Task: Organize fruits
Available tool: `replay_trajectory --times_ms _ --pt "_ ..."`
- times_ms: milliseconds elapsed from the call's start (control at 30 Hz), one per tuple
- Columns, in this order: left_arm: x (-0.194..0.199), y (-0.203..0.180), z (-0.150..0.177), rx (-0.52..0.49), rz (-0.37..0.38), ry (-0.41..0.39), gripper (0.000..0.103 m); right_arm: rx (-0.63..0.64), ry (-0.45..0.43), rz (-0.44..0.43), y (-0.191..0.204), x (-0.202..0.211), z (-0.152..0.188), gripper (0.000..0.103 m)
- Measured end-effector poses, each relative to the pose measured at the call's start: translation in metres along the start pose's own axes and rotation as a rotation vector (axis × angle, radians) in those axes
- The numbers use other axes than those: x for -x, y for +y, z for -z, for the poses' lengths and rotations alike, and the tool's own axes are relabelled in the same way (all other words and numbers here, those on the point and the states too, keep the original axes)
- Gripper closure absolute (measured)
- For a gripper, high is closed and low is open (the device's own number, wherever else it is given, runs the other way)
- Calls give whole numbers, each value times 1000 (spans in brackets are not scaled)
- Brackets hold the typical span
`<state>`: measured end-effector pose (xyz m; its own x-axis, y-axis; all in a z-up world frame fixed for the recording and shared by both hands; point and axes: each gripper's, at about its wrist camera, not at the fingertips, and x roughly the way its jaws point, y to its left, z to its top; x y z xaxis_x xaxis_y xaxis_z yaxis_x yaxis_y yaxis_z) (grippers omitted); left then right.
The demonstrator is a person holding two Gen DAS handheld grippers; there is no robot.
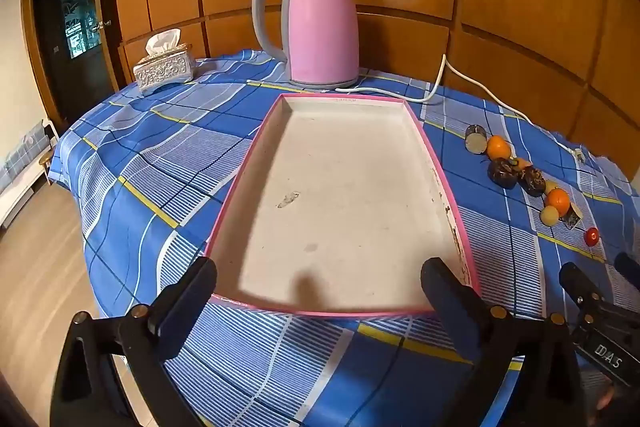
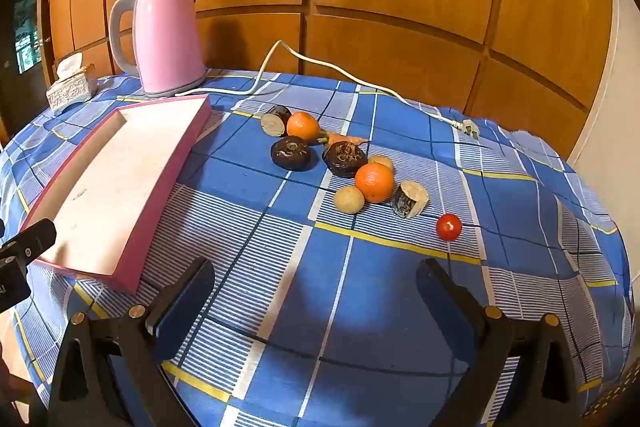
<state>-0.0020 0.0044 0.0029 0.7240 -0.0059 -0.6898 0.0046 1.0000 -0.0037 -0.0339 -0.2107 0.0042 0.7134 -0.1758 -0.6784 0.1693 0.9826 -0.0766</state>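
Observation:
A pink-rimmed white tray (image 1: 450,183) (image 2: 168,183) lies empty on the blue plaid table. To its right lies a cluster of produce: two oranges (image 2: 374,182) (image 2: 303,125), two dark round fruits (image 2: 291,153) (image 2: 344,158), two cut dark-skinned pieces (image 2: 275,121) (image 2: 409,199), a tan ball (image 2: 349,199), a carrot (image 2: 346,139) and a red tomato (image 2: 448,226). The cluster also shows in the left wrist view (image 1: 520,175). My left gripper (image 1: 318,291) is open and empty over the tray's near edge. My right gripper (image 2: 314,293) is open and empty, in front of the fruits.
A pink kettle (image 1: 320,27) (image 2: 166,39) stands behind the tray, its white cord and plug (image 2: 466,127) trailing right behind the fruits. A tissue box (image 1: 164,69) sits at the back left. Wooden panels rise behind the table. The table edge drops off at left.

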Motion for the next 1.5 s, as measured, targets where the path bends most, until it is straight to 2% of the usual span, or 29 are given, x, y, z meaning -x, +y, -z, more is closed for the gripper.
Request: replay_trajectory --times_ms 1500 --pt "2 2 0 17 20 3 0 -4 -21 -3 1 5 -1 1"
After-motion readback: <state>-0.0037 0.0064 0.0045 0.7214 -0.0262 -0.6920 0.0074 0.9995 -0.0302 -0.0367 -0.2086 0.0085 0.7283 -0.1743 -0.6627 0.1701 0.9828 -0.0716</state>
